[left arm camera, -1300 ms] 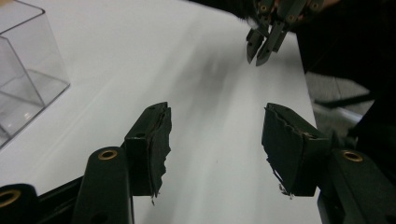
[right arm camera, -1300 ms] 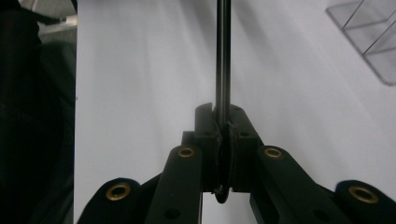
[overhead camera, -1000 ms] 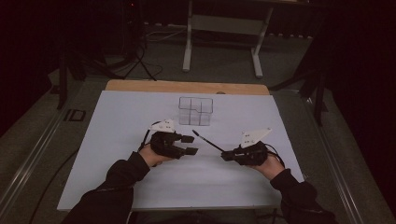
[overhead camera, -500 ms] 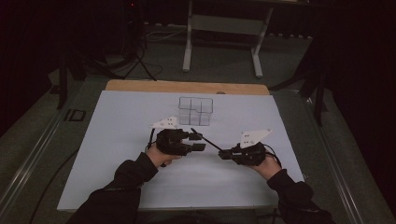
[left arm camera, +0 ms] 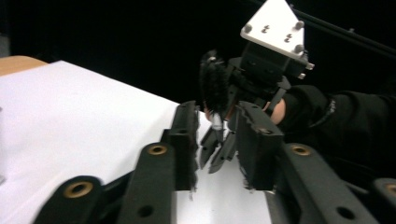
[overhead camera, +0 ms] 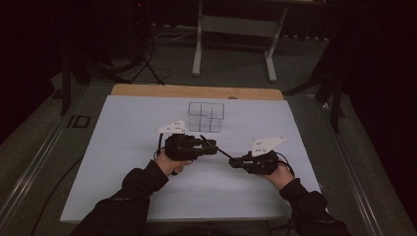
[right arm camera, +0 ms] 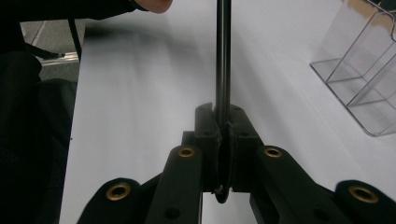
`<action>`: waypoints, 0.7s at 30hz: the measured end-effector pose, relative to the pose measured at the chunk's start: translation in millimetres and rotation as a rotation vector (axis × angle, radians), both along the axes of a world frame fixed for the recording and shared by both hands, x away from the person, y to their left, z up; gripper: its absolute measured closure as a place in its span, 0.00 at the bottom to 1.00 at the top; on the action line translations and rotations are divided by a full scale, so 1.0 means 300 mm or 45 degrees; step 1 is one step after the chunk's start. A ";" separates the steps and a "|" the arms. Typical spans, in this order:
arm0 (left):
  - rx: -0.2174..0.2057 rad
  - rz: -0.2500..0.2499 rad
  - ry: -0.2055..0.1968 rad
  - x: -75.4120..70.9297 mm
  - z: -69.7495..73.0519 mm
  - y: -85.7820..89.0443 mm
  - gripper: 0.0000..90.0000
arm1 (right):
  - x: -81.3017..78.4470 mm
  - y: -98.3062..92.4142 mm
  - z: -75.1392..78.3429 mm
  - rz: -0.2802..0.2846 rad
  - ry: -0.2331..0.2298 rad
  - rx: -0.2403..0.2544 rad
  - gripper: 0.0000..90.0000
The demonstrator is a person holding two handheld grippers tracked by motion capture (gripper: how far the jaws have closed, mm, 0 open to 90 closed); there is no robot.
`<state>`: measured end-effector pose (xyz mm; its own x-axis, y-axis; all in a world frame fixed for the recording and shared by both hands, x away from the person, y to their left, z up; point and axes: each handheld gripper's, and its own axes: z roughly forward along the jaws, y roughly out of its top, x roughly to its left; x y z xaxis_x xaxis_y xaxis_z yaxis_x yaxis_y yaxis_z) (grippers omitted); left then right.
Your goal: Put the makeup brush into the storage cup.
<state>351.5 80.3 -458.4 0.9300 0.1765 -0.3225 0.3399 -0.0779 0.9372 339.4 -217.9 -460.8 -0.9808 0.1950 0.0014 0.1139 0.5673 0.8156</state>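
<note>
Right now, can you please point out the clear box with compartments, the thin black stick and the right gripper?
clear compartment box (overhead camera: 206,117): high view, front wall.
thin black stick (right arm camera: 222,51): right gripper view, middle of shaft.
right gripper (overhead camera: 235,161): high view, tip closed on the stick.

The right gripper (right arm camera: 223,126) clamps a thin black rod (right arm camera: 222,56) above a white table (right arm camera: 140,93), beside a clear compartmented box (right arm camera: 364,74).

White table (overhead camera: 123,162); metal stand (overhead camera: 235,25) — beyond.
</note>
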 end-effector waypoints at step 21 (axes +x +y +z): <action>0.052 -0.060 -0.034 0.005 0.039 -0.030 0.96 | 0.012 0.002 -0.017 0.006 0.079 -0.006 0.84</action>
